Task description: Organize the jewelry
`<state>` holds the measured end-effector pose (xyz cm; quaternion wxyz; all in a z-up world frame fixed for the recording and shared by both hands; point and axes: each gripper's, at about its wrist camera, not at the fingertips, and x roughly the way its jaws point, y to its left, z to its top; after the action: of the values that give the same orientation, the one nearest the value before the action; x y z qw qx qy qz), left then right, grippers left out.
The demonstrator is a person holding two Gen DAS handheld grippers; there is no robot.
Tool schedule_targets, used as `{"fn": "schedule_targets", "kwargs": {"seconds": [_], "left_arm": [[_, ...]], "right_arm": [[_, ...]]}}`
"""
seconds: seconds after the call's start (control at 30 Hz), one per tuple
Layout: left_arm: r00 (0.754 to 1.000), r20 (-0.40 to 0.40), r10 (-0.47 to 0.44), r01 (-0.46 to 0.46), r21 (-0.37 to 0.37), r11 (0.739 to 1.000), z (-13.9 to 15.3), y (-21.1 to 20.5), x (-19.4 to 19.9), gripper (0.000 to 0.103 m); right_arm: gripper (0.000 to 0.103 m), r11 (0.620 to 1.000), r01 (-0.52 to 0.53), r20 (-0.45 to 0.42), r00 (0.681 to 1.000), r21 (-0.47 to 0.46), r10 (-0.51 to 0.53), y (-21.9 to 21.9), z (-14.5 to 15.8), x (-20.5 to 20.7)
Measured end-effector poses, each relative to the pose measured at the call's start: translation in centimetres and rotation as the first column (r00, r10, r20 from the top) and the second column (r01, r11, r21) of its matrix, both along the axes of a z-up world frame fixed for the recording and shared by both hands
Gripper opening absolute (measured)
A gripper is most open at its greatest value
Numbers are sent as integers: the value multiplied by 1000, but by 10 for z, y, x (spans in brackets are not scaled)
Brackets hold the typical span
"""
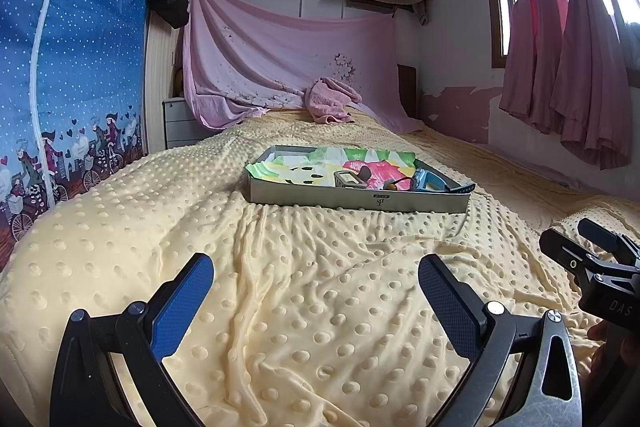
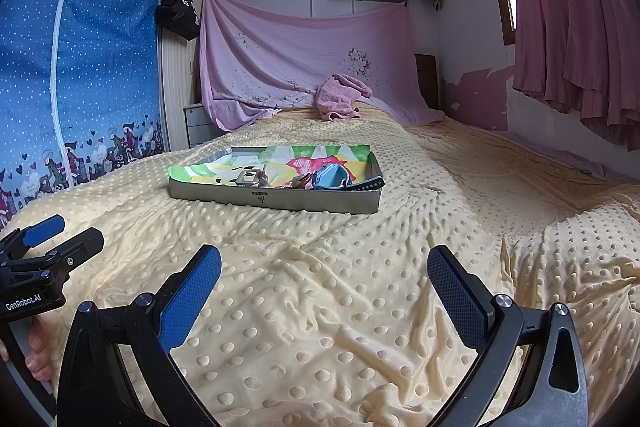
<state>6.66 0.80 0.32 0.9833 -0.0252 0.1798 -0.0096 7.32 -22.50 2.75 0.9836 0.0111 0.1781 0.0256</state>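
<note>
A shallow grey box [image 1: 360, 202] [image 2: 276, 202] lined with a bright flowered cloth [image 1: 320, 163] sits on the yellow dotted blanket [image 1: 304, 291], ahead of both grippers. Inside lie a silver square watch [image 1: 347, 179] [image 2: 250, 179], a blue watch [image 1: 425, 181] [image 2: 330, 177] with a dark strap hanging over the right rim, and a small brownish piece [image 1: 394, 184] between them. My left gripper [image 1: 316, 285] is open and empty, low over the blanket. My right gripper [image 2: 324, 277] is open and empty, beside it on the right. Each gripper shows in the other's view.
A pink towel [image 1: 330, 101] lies at the head of the bed under a draped pink sheet [image 1: 288, 63]. A blue fabric wardrobe [image 1: 72, 75] stands left, with a grey drawer unit [image 1: 180, 123] beside it. Pink curtains [image 1: 568, 67] hang at right.
</note>
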Motion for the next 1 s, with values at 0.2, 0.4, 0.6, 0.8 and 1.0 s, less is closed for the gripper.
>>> {"fn": "schedule_targets", "kwargs": {"seconds": [0.2,0.4,0.6,0.8,1.0], "left_arm": [[1000,0,0,0,1,1000,0,0,0,103],[1000,-1,1,-1,1,1000,0,0,0,103],[1000,-7,6,-6,0,1000,-1,2,1,103],[1000,-7,7,-7,2,1000,-1,2,1,103],[1000,-7,7,-7,1,1000,-1,2,1,103]], "right_arm": [[102,1000,0,0,1000,0,0,0,0,0],[102,1000,0,0,1000,1,0,0,0,0],[102,1000,-1,1,1000,1,1,1,0,0],[102,1000,0,0,1000,1,0,1,0,0],[102,1000,-1,0,1000,1,1,1,0,0]]}}
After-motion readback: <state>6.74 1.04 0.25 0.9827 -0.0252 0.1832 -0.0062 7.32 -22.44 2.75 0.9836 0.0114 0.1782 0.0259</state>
